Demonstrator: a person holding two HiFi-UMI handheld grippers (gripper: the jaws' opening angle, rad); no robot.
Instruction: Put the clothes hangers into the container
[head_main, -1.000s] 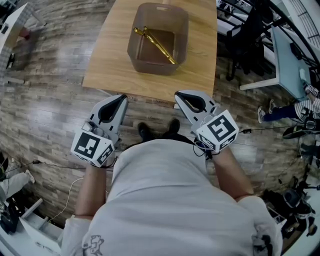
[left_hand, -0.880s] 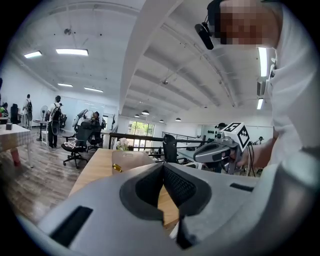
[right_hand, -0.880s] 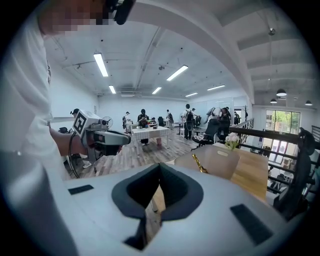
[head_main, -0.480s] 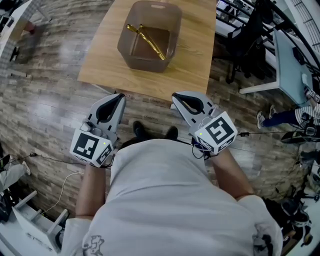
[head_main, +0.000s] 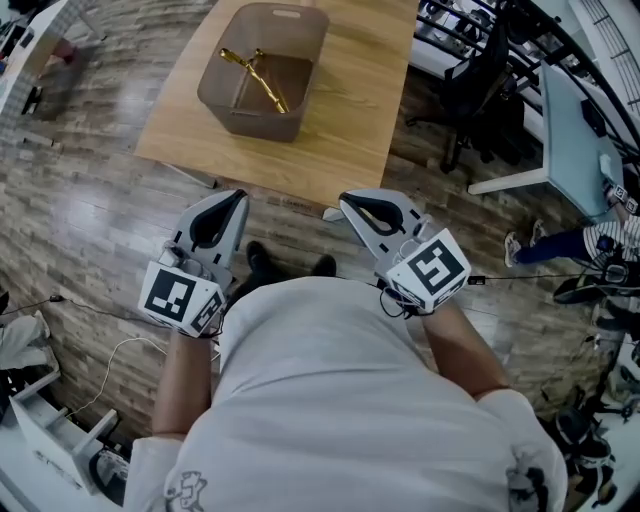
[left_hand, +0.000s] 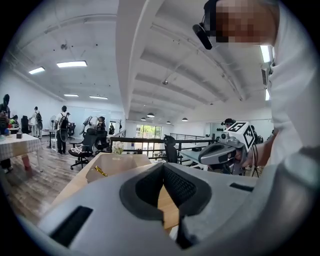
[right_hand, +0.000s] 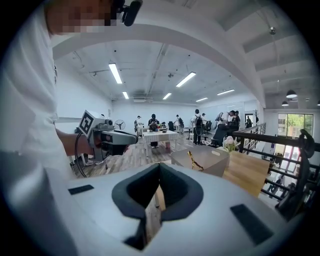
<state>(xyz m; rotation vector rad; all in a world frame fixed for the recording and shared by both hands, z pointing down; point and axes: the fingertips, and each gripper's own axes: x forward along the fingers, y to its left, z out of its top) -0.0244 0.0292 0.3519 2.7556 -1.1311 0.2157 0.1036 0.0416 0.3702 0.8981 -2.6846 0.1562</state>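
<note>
Far left and up ahead, the container (head_main: 245, 122) sits on the wooden counter (head_main: 350, 110), and inside it lie the gold clothes hangers (head_main: 258, 80). I'd say two of them, though they cross each other and look small from up here. Their long axis slants from the container's far-left corner towards its near-right. Coming across, the left tool (head_main: 238, 197) is held out in front of the person's chest, jaws pressed together on nothing, nose aimed forward over the plank floor (head_main: 90, 220). Its own view confirms it: the pads meet at the tip, with only a sliver of counter showing through the hollow behind them. Next over is the right tool (head_main: 348, 200), and it's the same story, jaws closed and empty, level with its partner and well apart from it. Now the key geometry: both tools stand short of the counter's near edge, and the container lies ahead and off to the left of the pair. So the left tool is the nearer one, and the right would have more counter to cross. No hanger shows anywhere outside the container, so by my reading the loading looks finished, with both tools clear of it
</note>
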